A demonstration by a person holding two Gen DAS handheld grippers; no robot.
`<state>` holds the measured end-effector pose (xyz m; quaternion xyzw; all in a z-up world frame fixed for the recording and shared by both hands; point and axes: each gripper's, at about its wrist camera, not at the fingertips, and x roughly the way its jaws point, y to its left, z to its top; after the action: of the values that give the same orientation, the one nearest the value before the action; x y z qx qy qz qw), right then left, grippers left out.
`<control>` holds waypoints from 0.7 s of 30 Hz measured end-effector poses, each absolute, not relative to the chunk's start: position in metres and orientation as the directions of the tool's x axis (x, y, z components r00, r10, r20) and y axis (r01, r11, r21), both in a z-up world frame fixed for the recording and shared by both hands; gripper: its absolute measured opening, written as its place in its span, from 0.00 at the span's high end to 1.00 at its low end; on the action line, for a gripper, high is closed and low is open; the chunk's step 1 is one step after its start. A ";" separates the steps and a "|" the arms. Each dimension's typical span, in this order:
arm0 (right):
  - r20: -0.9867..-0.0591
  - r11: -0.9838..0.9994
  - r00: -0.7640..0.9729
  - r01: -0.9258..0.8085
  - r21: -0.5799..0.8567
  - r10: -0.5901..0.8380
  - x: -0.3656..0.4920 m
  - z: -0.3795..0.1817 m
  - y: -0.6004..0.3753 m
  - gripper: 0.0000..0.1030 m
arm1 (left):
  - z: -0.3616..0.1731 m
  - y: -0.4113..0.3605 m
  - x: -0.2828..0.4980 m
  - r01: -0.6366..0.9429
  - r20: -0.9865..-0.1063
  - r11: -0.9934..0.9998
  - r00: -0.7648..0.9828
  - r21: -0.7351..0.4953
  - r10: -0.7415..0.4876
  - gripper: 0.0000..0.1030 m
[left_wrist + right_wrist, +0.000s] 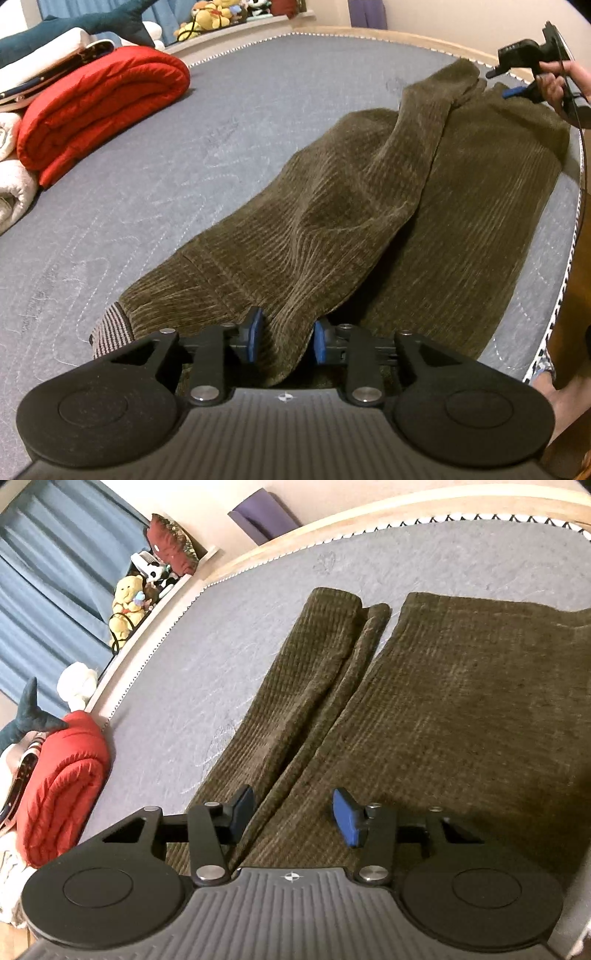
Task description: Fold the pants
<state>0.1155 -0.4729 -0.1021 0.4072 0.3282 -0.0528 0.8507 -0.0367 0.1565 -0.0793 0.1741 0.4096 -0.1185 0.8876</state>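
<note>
The pants (369,229) lie spread on the bed (184,147), olive corduroy, near the bed's right edge as the left wrist view shows it. One leg is partly doubled over itself, with a long crease running down its length, while the other leg lies flat beside it; in the right wrist view a narrow strip of mattress shows between the two legs at their far end.

The left tool (286,338) sits at the near end of the pants with a raised ridge of cloth running between its blue pads. The pads stand slightly apart from the ridge, so the cloth looks released rather than pinched. The right tool (291,818) hovers over the pants with its jaws parted and nothing between them but flat cloth below; it grasps nothing. In the left wrist view the right tool shows small at the far end of the pants, held in a hand (554,86).

The step in hand seems to be the first lengthwise fold, laying one leg onto the other, and it is not finished: the legs are not yet stacked. The next move likely calls for both tools to pinch the folded leg's edge at each end and carry it across evenly, keeping the cloth taut so that the crease does not bunch.
</note>
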 end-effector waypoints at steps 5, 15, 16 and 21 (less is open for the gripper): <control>-0.609 0.659 0.774 0.367 0.657 0.176 0.130 -0.107 -0.470 0.49 | -0.080 0.156 -0.034 0.364 -0.772 0.906 0.631 0.216 -0.069 0.68; -0.599 0.674 0.783 0.351 0.649 0.169 0.147 -0.111 -0.467 0.48 | -0.081 0.156 -0.029 0.363 -0.777 0.908 0.626 0.211 -0.069 0.62; -0.594 0.674 0.787 0.349 0.651 0.167 0.148 -0.112 -0.469 0.48 | -0.081 0.156 -0.029 0.363 -0.776 0.907 0.627 0.212 -0.070 0.62; -0.568 0.633 0.806 0.356 0.688 0.164 0.158 -0.124 -0.481 0.48 | -0.083 0.154 -0.025 0.363 -0.781 0.908 0.621 0.209 -0.068 0.63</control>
<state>0.1579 -0.4811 -0.1240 0.4248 0.3060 -0.0565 0.8501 -0.0248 0.1538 -0.0826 0.1762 0.4176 -0.1221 0.8830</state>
